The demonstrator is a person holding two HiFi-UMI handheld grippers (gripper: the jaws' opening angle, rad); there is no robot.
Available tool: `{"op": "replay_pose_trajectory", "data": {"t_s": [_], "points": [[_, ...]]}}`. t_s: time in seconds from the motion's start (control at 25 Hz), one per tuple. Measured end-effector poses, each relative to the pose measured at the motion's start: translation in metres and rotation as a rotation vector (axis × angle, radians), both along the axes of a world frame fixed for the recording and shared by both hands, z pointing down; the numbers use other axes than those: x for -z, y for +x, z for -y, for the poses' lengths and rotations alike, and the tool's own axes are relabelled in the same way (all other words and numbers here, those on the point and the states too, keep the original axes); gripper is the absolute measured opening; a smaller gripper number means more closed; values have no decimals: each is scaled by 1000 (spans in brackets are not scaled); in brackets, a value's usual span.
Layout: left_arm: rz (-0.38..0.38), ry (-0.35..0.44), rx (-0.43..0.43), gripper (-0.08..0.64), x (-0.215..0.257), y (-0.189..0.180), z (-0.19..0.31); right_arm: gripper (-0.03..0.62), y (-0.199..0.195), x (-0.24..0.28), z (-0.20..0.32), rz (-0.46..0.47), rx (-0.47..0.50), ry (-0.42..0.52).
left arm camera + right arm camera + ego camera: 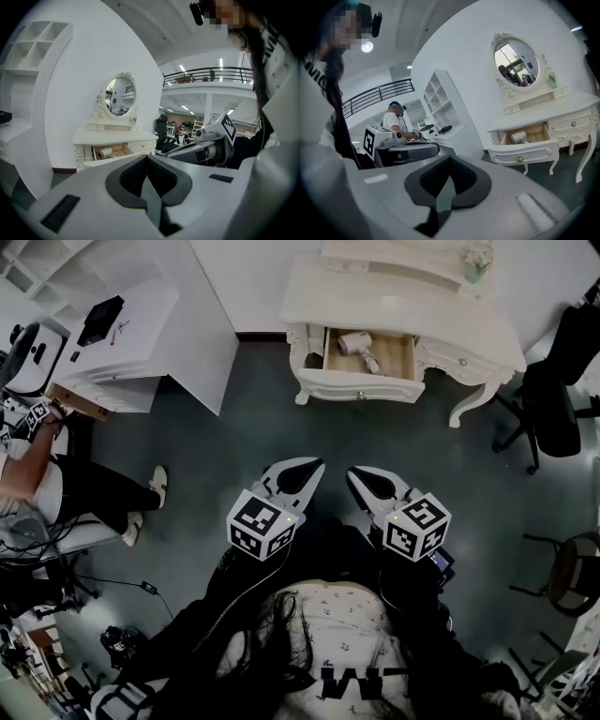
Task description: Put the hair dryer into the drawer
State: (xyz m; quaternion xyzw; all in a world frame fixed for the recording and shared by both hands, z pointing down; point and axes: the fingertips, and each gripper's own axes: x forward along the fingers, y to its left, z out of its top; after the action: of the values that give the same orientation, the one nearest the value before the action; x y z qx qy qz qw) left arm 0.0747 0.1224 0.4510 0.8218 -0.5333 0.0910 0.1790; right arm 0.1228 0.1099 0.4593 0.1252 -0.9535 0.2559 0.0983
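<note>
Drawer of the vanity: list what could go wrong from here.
1. The drawer stands pulled out with the hair dryer in it; left so, someone may bump it.
2. The hair dryer lies slantwise; a hard push shut might knock it about.
3. The left hand-held gripper and right hand-held gripper are shut and far from the vanity; pushing needs a careful approach.

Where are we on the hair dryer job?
Done: the hair dryer lies inside the open drawer of the white dressing table. In hand: nothing; the left gripper and right gripper are both shut and empty, well back from the table. Left: nothing for the task as worded; the drawer stands open, so closing it may follow.
</note>
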Motion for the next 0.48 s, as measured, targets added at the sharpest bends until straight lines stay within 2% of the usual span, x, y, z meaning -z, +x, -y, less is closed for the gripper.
{"op": "replay_pose_trajectory", "data": {"t_s": [0.48], "points": [[-2,9,3,-14,-2,-3,-3,11,-3,-5,-4,-12,11,-1]]}}
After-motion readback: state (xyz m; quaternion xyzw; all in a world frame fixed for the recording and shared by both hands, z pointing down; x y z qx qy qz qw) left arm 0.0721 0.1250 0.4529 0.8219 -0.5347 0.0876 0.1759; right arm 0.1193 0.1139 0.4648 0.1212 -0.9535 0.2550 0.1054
